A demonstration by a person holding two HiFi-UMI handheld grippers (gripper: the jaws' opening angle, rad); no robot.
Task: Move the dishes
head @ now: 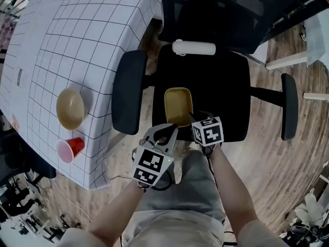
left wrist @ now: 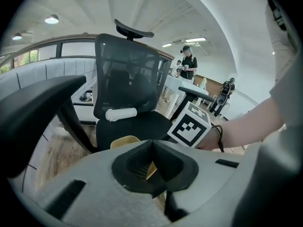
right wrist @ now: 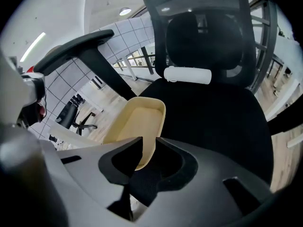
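A yellow rectangular dish [head: 178, 104] [right wrist: 137, 122] lies on the black seat of an office chair [head: 216, 81]. My right gripper [head: 193, 122] [right wrist: 145, 148] is shut on the dish's near rim. My left gripper [head: 167, 134] [left wrist: 151, 148] hovers just left of it, at the seat's front edge, jaws shut with nothing between them. The left gripper view shows the dish [left wrist: 124, 142] past the jaws and the right gripper's marker cube [left wrist: 191, 125]. A beige bowl [head: 70, 108] stands on the table to the left.
The table with a grid cloth [head: 77, 35] also holds a red cup [head: 69, 149] lying on its side near the edge. The chair's armrests [head: 128, 84] [head: 289, 106] flank the seat. A white roll [head: 194, 47] rests at the seat's back. Two people [left wrist: 188, 63] stand far off.
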